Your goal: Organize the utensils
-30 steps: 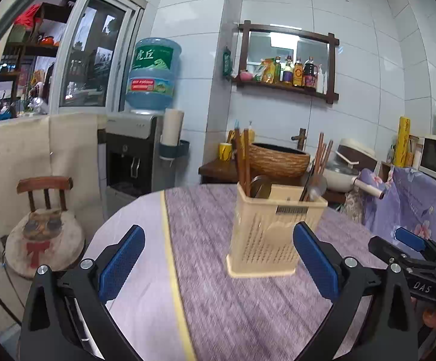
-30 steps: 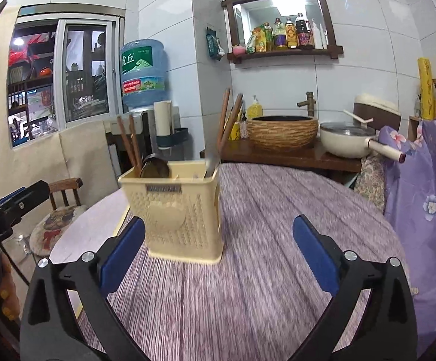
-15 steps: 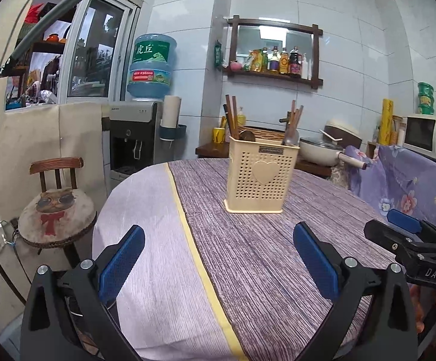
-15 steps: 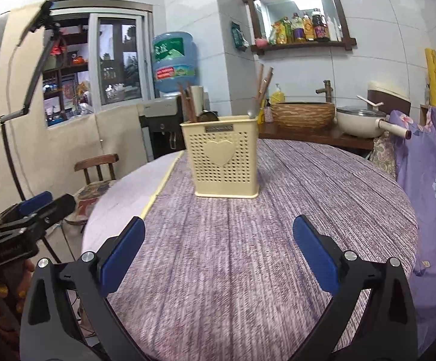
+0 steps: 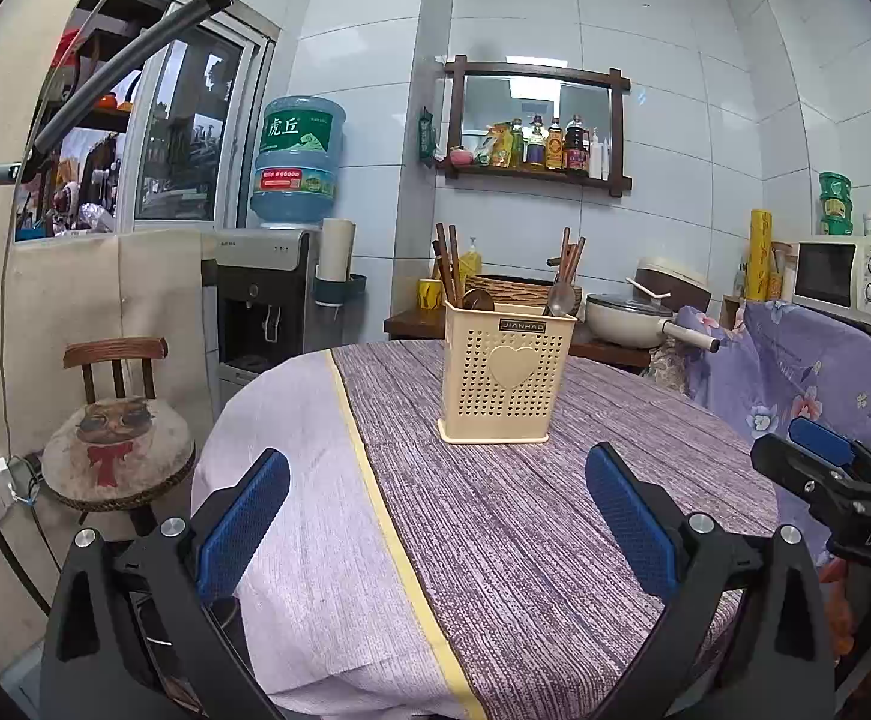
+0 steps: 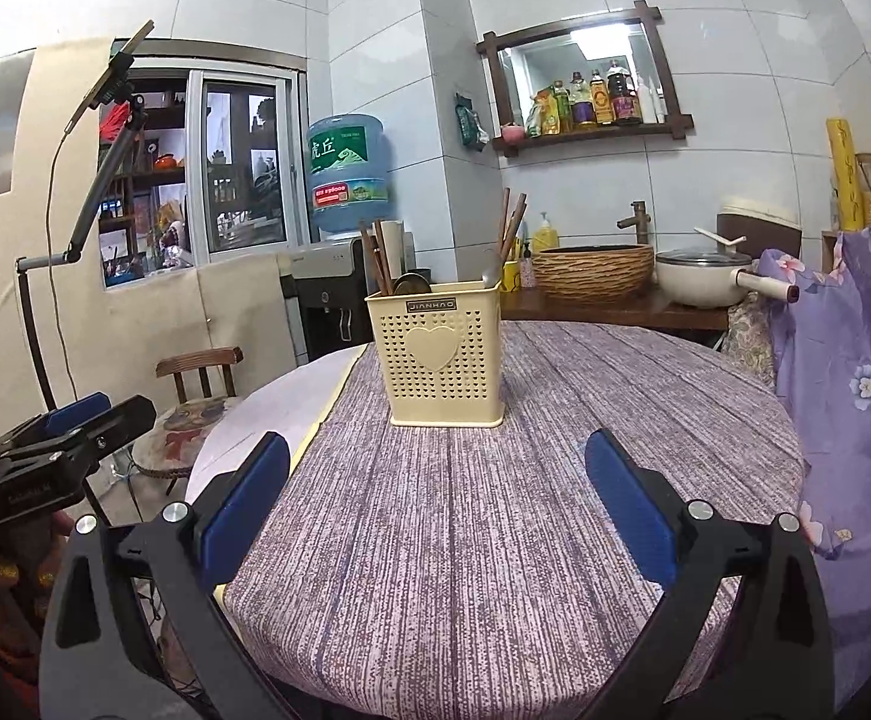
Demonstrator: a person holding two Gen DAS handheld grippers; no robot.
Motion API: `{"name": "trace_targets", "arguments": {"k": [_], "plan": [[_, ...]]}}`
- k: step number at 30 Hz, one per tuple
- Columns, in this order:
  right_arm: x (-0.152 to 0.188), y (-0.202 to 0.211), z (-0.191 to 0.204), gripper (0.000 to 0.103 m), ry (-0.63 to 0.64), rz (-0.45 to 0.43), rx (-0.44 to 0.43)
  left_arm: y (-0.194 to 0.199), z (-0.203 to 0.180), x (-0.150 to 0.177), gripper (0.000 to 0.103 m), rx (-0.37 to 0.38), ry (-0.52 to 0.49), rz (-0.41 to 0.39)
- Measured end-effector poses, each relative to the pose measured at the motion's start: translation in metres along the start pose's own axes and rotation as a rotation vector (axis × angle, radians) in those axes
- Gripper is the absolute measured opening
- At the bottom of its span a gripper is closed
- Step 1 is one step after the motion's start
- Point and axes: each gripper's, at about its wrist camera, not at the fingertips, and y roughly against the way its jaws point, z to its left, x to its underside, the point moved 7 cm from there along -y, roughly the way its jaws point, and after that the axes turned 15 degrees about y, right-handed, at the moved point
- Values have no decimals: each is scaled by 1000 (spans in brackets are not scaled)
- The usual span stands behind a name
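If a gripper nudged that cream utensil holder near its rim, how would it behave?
The utensil holder looks like thin perforated plastic, so probably light. It is tall, with chopsticks rising above the rim, so it may tip rather than slide on the tablecloth.

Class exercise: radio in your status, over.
Left gripper open, empty. Right gripper open, empty. Utensil holder upright on table, chopsticks and spoons inside. Nothing between grippers and holder.

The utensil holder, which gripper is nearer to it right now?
Neither, clearly. The left gripper and right gripper both hover open, back from the utensil holder, roughly equally far.
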Motion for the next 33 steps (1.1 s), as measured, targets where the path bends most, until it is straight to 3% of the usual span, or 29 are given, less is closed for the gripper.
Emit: {"name": "trace_targets", "arguments": {"k": [33], "plan": [[0,0,5,97,31,-5,-8,1,-5,3,98,0,10,18]]}}
